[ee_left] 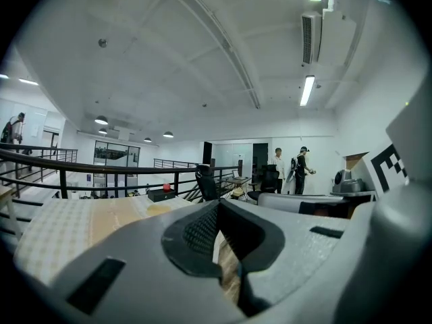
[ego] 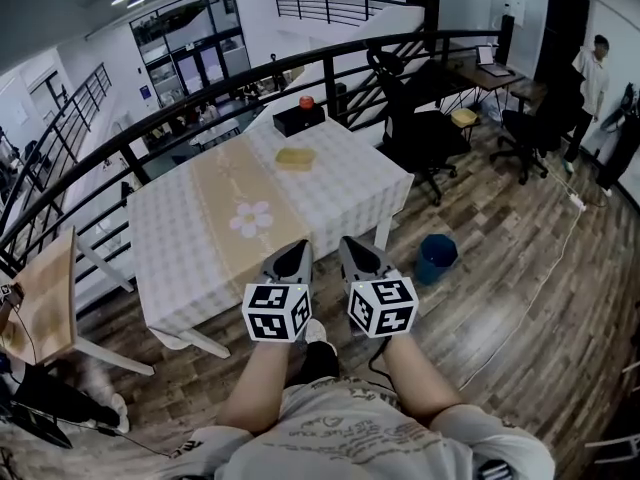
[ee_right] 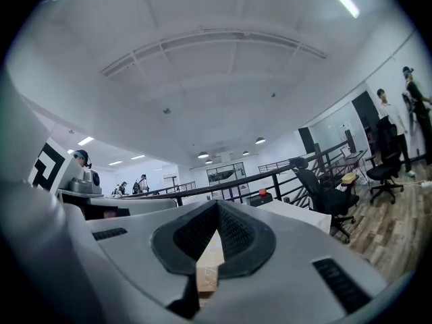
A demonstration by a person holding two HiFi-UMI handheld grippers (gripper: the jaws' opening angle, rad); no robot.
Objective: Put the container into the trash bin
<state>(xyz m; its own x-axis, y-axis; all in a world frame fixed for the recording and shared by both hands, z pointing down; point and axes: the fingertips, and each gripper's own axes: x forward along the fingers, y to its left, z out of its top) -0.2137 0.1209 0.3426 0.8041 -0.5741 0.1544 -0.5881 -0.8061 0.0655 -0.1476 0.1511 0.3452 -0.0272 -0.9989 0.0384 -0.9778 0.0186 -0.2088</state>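
both the left gripper (ego: 298, 254) and the right gripper (ego: 351, 249) are closed on nothing, side by side at the near edge of the table (ego: 180, 238), while the yellow container (ego: 295, 158) lies towards its far end and the blue trash bin (ego: 437, 257) stands on the wooden floor (ego: 520, 268) to the right

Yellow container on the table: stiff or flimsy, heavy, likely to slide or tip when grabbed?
Probably light: the yellow container looks small, low and flat, though it is too far off to tell its material or stiffness. Tipping seems unlikely, since it sits wider than tall. It rests on a tablecloth, so a push might wrinkle the cloth rather than slide it cleanly.
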